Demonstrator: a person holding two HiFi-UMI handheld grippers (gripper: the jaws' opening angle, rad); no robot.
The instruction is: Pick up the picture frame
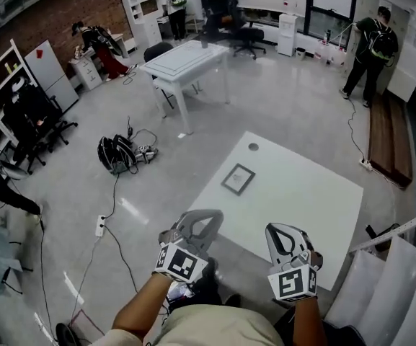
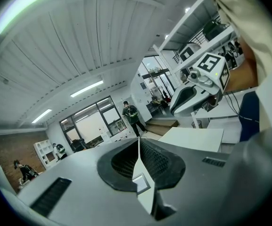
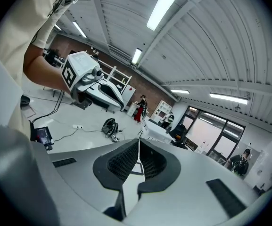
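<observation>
Head view, steeply down: catches the left gripper and the right gripper side by side low in shot, close to the body, at the near edge of a white table. Reads both pairs of jaws as pressed together, tip to tip, with nothing clamped between them, as borne out along each gripper's own view. Places the picture frame flat on the tabletop straight ahead, well apart from both tools, closer to the table's left edge than its right. Puts it forward of the gap between the two grippers, a shade toward the left one, so probably the shorter reach from that side. Finds the frame turned corner-on, in line with the table's edges rather than with the grippers, and too near to square to give a long axis. Calls, by the look of it, for parting the jaws before any approach. Takes in, beyond, a small round hole in the tabletop, then a black backpack on the floor and a second white table farther off
</observation>
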